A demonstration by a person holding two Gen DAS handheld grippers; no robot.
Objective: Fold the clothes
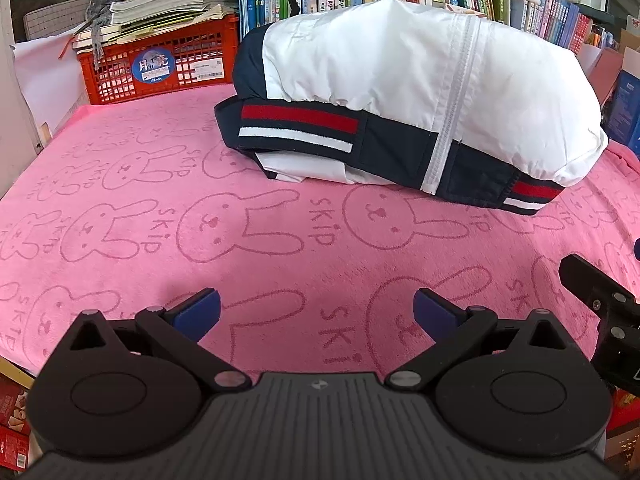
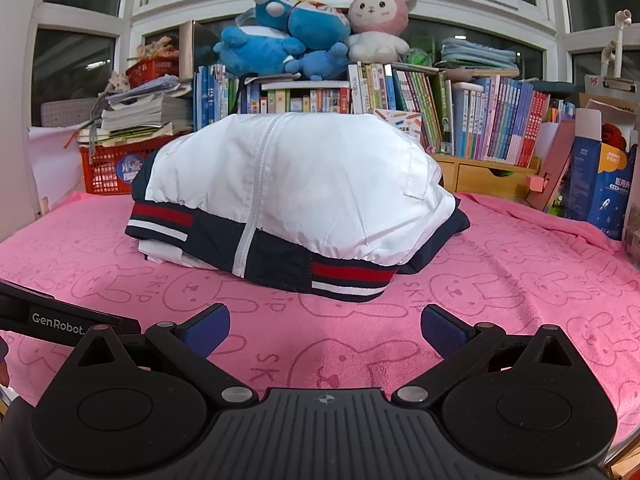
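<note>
A: Lying as a compact folded bundle on the pink bunny towel point(image 1: 120, 208), that white-and-navy zip jacket point(image 1: 420, 92). Ahead of both tongs, well apart from either.

B: Checking tongs. Left gripper point(image 1: 316, 312) spread wide, blue pads point(image 1: 200, 312) holding nothing. Right gripper point(image 2: 325, 328) same: spread, empty, low over the towel.

A: Nearer arm?

B: Hard to call. From the left wrist view, bundle ahead and off to the right; from the right wrist view, almost dead ahead, slightly left. So roughly between the two, maybe a touch closer to the right one. Judgement only.

A: Long axis?

B: Running crosswise to both tongs, left to right. Striped hem band point(image 2: 352, 276) facing the tongs along the near edge, zipper line point(image 2: 260, 184) running away over the top. Puffy, domed, white layers poking out underneath at the near left.

A: Stage?

B: Fits two readings: folded and set down, or half-folded with one more fold across the long axis due. Cannot settle from this. No move called.

A: Clutter?

B: Red crate point(image 1: 160, 64) with books behind on the left, bookshelf point(image 2: 480, 120) and plush toys point(image 2: 312, 28) at the back. Clear of the bundle.
</note>
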